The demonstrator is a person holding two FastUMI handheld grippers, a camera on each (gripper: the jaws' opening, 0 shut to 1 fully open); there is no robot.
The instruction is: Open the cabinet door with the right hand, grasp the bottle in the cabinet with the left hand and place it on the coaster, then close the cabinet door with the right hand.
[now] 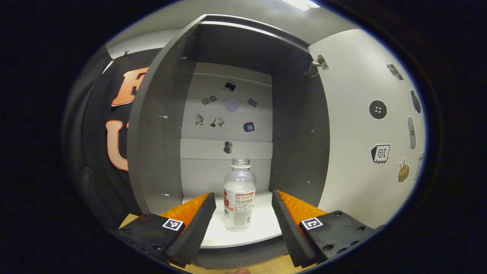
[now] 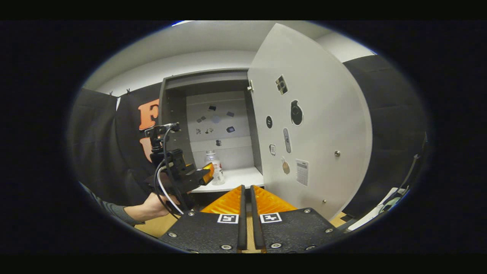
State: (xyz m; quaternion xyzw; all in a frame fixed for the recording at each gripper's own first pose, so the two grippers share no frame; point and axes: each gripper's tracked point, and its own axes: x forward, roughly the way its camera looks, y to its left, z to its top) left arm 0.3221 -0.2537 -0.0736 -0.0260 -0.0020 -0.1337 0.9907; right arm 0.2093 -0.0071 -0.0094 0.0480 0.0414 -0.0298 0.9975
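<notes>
While the cabinet door (image 1: pixel 361 125) stands swung wide on the right, the left gripper (image 1: pixel 243 217) hangs at the cabinet (image 1: pixel 163 125) mouth with its jaws released, one finger either side of the bottle (image 1: pixel 239 196) without touching it. That clear, uncapped bottle stands upright on the cabinet's white shelf (image 1: pixel 262 228). Seen from the right gripper view, a hand (image 2: pixel 156 207) holds the left gripper by the bottle, and the right gripper (image 2: pixel 246 201) sits back from the door, its jaws clenched on nothing.
</notes>
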